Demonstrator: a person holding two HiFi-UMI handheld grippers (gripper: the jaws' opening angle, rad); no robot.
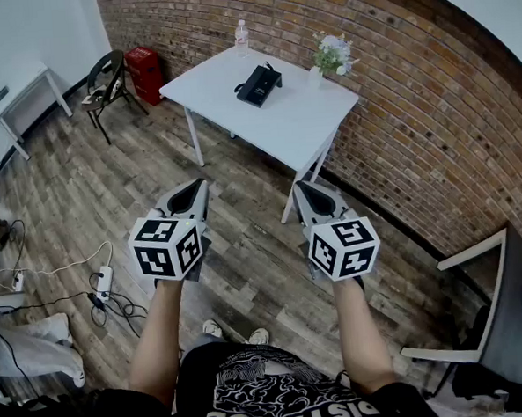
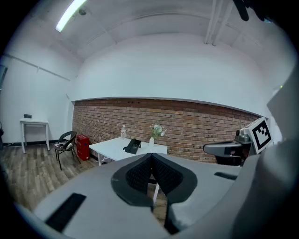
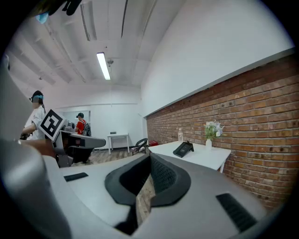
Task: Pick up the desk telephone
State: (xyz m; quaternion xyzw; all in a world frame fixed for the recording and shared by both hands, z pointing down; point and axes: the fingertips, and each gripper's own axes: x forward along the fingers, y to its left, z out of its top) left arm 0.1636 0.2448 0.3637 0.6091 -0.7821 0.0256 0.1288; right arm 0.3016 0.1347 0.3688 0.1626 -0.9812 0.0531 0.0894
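Observation:
A black desk telephone [image 1: 258, 84] lies on a white table [image 1: 291, 126] by the brick wall, well ahead of both grippers. It also shows far off in the left gripper view, telephone [image 2: 133, 146], and in the right gripper view, telephone [image 3: 182, 148]. My left gripper [image 1: 199, 184] and right gripper [image 1: 301, 185] are held side by side over the wooden floor, both shut with nothing between the jaws. In its own view the left gripper [image 2: 151, 156] points toward the table; the right gripper [image 3: 150, 157] does the same.
On the table stand a water bottle [image 1: 242, 37] and a small vase of flowers [image 1: 331, 56]. A black chair [image 1: 105, 85] and a red box [image 1: 144, 72] stand left of it, a white side table [image 1: 27, 98] farther left. Cables [image 1: 103, 288] lie on the floor. People stand in the background of the right gripper view.

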